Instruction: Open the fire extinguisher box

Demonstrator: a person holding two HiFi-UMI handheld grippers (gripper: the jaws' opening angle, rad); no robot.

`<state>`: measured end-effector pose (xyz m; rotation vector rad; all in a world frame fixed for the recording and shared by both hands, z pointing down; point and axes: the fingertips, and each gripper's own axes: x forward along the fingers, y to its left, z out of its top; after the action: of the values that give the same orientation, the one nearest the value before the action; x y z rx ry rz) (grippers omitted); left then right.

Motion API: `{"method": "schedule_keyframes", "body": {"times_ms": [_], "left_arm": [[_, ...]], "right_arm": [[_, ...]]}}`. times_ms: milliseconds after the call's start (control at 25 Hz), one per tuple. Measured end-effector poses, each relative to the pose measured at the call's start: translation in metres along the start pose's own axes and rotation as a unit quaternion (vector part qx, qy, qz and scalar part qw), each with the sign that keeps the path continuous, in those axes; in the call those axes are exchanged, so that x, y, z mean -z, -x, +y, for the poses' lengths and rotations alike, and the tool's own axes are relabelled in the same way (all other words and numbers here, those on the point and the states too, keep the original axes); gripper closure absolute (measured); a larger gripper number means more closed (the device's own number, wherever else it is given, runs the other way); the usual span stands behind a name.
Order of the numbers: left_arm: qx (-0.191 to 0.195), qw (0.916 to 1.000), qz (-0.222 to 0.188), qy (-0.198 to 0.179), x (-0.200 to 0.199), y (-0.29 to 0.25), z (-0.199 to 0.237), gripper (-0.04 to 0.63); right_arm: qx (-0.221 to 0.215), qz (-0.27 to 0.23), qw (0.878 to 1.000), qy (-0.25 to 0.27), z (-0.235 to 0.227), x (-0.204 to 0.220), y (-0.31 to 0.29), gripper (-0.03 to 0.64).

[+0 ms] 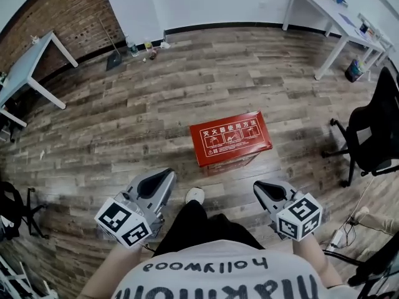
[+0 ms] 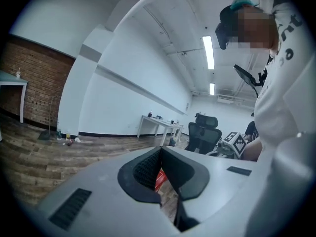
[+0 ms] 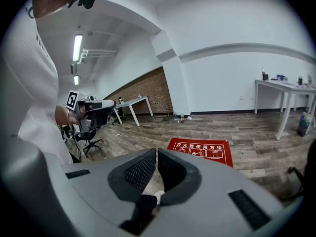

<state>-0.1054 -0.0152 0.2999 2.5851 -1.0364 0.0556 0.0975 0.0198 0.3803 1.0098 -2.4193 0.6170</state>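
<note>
A red fire extinguisher box (image 1: 230,138) with white print on its lid lies closed on the wooden floor, ahead of me. In the right gripper view the box (image 3: 201,150) shows beyond the jaws. A sliver of the red box (image 2: 159,178) shows between the left jaws. My left gripper (image 1: 163,179) is held low at my left side, shut and empty. My right gripper (image 1: 264,188) is at my right, shut with nothing between its jaws. Both are short of the box, apart from it.
A black office chair (image 1: 374,129) stands at the right. White tables stand at the back right (image 1: 330,17) and far left (image 1: 28,67). Bottles and a dustpan (image 1: 134,50) sit by the far wall. My shoe (image 1: 195,195) is just before the box.
</note>
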Motion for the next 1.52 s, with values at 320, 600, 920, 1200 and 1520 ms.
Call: {"method": "schedule_keyframes", "body": {"times_ms": [320,600,920,1200,1520], "left_arm": [[0.064,0.9971,0.042,0.002,0.025,-0.023,0.026,0.589],[0.106,0.9901,0.09,0.02,0.047,-0.06,0.069,0.589],[0.174,0.977,0.12,0.031,0.055,-0.113,0.119,0.589],[0.184,0.9718,0.141,0.041,0.087,-0.144,0.135,0.589],[0.155,0.9752,0.146,0.061,0.11,-0.161,0.128,0.589]], "right_arm": [[-0.01,0.015,0.995,-0.098,-0.026,0.024,-0.061,0.598],[0.018,0.018,0.978,-0.206,-0.075,0.046,-0.114,0.598],[0.025,0.044,0.954,-0.295,-0.103,0.077,-0.168,0.564],[0.042,0.069,0.935,-0.347,-0.11,0.115,-0.191,0.476],[0.004,0.04,0.886,-0.462,-0.142,0.143,-0.203,0.451]]}}
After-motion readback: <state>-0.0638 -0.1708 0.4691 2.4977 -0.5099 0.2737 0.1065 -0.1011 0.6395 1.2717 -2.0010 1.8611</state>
